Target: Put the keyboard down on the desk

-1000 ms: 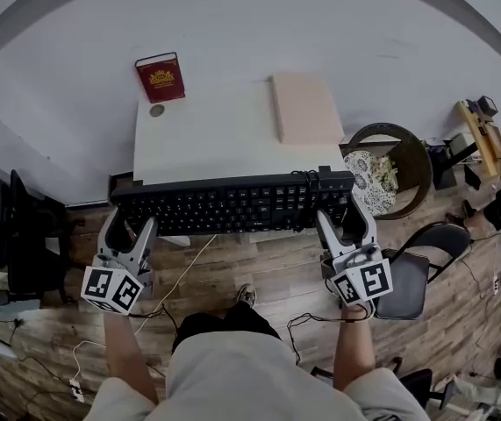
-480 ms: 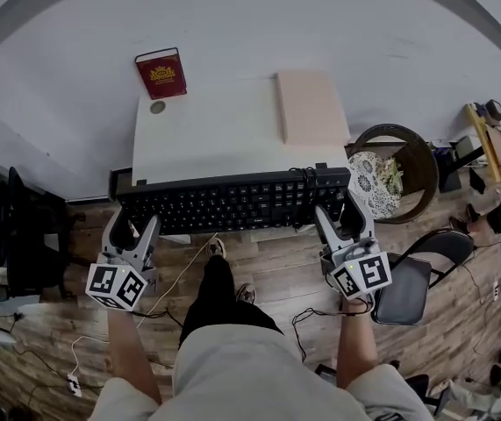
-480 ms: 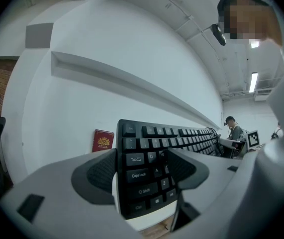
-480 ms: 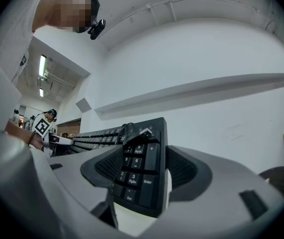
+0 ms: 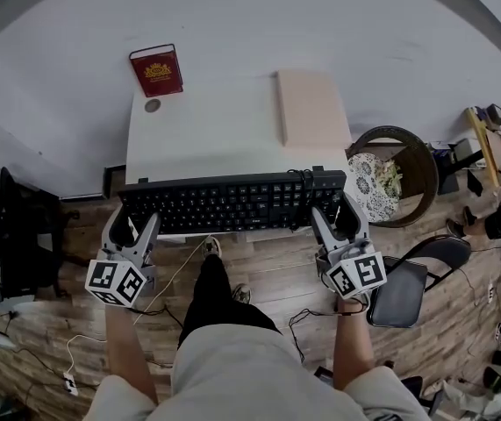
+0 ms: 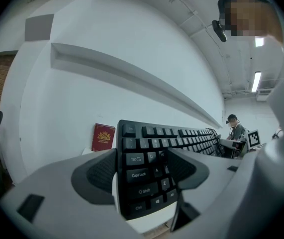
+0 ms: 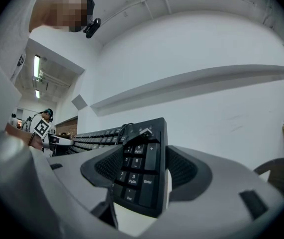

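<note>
A black keyboard [image 5: 232, 203] is held level over the near edge of the white desk [image 5: 206, 134], keys up, with its cable [image 5: 307, 176] coiled at the right end. My left gripper [image 5: 132, 228] is shut on the keyboard's left end, and in the left gripper view the keyboard [image 6: 146, 148] fills the gap of that gripper [image 6: 142, 171]. The keyboard's numpad end sits in my right gripper [image 5: 338, 219], which is shut on it. In the right gripper view the keyboard [image 7: 139, 158] sits between the pads of that gripper [image 7: 139, 173].
A red book [image 5: 155, 71] and a coin [image 5: 152, 106] lie at the desk's far left, and a tan board [image 5: 311, 108] at its far right. A round bin [image 5: 390, 174] and a black chair [image 5: 404, 283] stand right of the desk. Cables trail over the wooden floor.
The person has stepped forward and both grippers have carried the keyboard slightly toward the desk. Both grips are unchanged.
</note>
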